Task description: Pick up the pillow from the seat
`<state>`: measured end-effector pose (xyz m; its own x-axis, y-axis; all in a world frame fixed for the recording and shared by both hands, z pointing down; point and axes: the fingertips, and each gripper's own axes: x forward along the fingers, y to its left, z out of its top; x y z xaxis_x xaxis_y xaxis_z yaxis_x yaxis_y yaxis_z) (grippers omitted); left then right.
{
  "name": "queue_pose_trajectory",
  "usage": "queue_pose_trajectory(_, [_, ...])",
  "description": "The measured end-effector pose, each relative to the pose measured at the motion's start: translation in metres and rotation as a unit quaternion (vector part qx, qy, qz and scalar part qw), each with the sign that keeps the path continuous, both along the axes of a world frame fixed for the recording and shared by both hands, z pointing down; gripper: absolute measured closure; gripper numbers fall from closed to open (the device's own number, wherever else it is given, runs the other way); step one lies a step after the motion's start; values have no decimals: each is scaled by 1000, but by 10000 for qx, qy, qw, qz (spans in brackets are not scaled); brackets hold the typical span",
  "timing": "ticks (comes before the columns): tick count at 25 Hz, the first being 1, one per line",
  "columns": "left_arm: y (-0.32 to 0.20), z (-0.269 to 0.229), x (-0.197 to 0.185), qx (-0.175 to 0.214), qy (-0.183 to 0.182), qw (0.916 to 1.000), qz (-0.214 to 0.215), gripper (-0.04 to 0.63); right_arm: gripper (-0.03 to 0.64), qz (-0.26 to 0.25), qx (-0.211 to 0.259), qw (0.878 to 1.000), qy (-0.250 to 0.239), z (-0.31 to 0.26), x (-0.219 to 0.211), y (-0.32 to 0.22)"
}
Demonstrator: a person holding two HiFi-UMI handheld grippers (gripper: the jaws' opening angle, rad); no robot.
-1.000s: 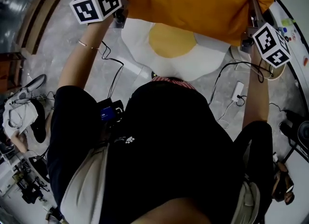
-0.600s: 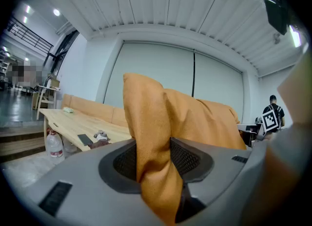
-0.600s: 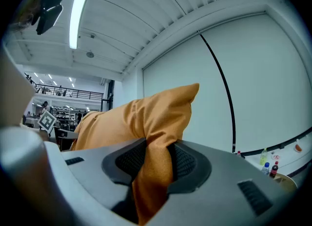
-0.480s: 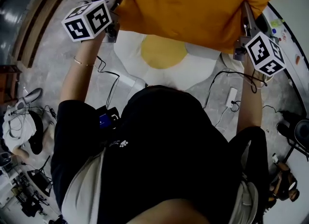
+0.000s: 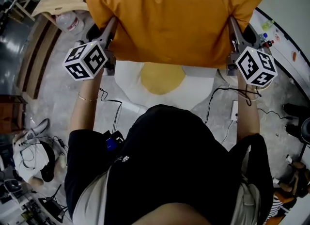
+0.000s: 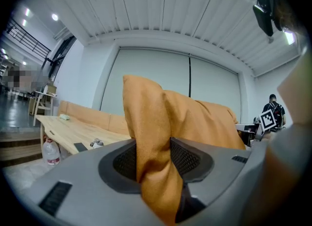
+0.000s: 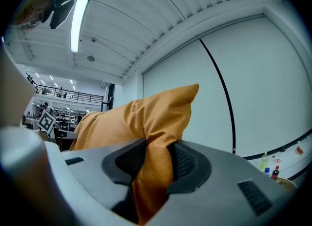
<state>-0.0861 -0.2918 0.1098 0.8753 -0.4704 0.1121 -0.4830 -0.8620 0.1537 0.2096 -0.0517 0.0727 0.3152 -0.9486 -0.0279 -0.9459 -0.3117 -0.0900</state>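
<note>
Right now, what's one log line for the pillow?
left gripper: shut on pillow corner | right gripper: shut on other corner | pillow: held above seat

The pillow (image 5: pixel 169 20) is matt orange cloth, softly creased. The fingers (image 6: pixel 213 174) are smooth grey plastic with rough black pads (image 6: pixel 125 161).

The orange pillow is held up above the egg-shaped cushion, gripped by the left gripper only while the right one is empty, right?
Not quite. The right gripper is not empty: the right gripper view shows its jaws clamped on the orange pillow's corner. The left gripper grips it too, above the egg-shaped cushion.
</note>
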Motion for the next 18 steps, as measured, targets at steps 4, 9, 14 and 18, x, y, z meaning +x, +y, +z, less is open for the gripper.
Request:
queue_pose_trajectory(4, [0,-9,1,-12,48,10000,0,408,466,-10,8,10000,39,-10,1,0])
queue_pose_trajectory(9, [3,-16,5,29,86,10000,37,408,466,16,47,10000,39,-15,4,6])
queue_pose_trajectory(14, [3,-14,10,5,78,10000,58,408,466,32,4,10000,-5,-10,8,6])
queue_pose_trajectory(18, [6,-15,9,-20,81,9999,66,408,466,58,-19,10000,-1,-11,6,9])
